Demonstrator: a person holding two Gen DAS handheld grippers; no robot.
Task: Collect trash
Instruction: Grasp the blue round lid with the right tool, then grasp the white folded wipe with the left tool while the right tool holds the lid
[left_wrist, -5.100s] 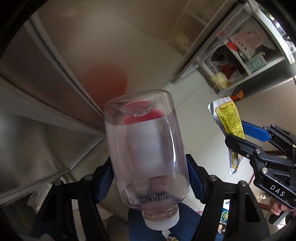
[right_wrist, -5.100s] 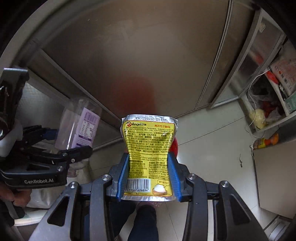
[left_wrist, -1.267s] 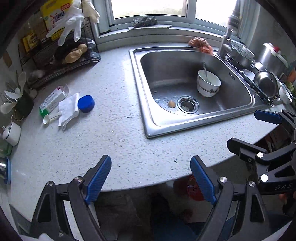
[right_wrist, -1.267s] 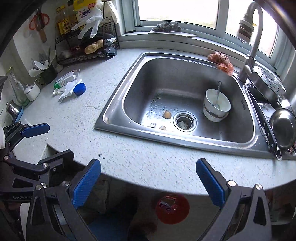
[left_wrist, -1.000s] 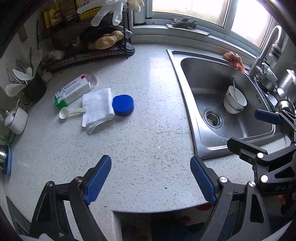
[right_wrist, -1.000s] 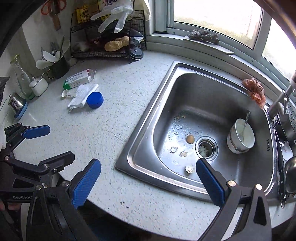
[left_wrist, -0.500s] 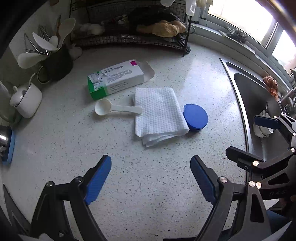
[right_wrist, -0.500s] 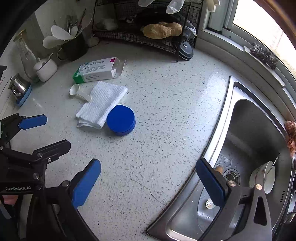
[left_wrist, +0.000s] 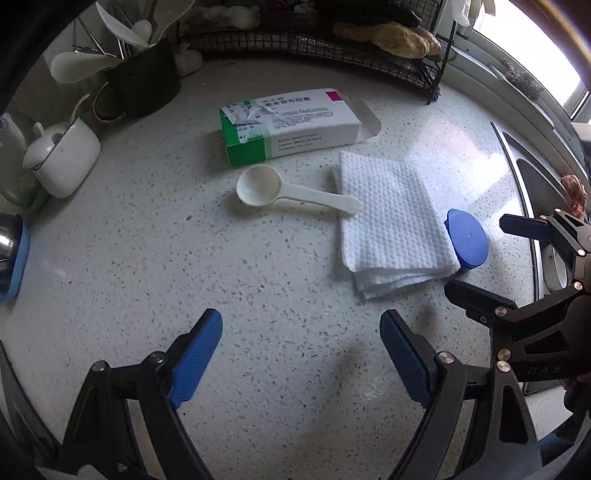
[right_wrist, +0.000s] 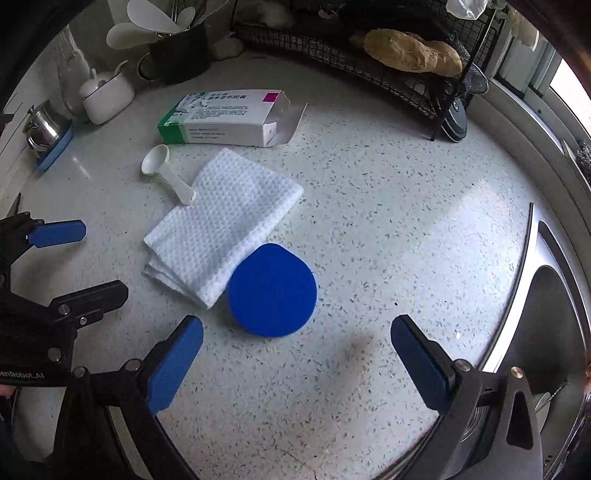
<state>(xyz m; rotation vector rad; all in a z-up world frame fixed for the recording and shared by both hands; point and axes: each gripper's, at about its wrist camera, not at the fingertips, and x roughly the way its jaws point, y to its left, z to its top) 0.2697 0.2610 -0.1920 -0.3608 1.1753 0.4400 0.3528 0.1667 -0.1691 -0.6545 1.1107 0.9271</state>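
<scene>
Speckled desk (left_wrist: 147, 258) now fills both views, the sink gone to the right edge. Left gripper (left_wrist: 301, 354) and right gripper (right_wrist: 297, 363) hover wide, empty, near the tissue (left_wrist: 391, 225), blue lid (right_wrist: 271, 290), scoop (left_wrist: 291, 192) and box (left_wrist: 291, 123).

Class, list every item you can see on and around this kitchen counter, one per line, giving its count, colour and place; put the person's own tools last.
box: 1, white and green, end flap open, lying behind the spoon
spoon: 1, white, handle tip on the cloth
cloth: 1, white, folded, mid-counter
lid: 1, blue, round, against the cloth
pot: 1, white, lidded, far left
holder: 1, dark, holding white spoons, back left
rack: 1, black wire, back
sink: 1, steel, right
counter: 1, speckled white
left gripper: 1, black with blue pads, open, empty
right gripper: 1, black with blue pads, open, empty
</scene>
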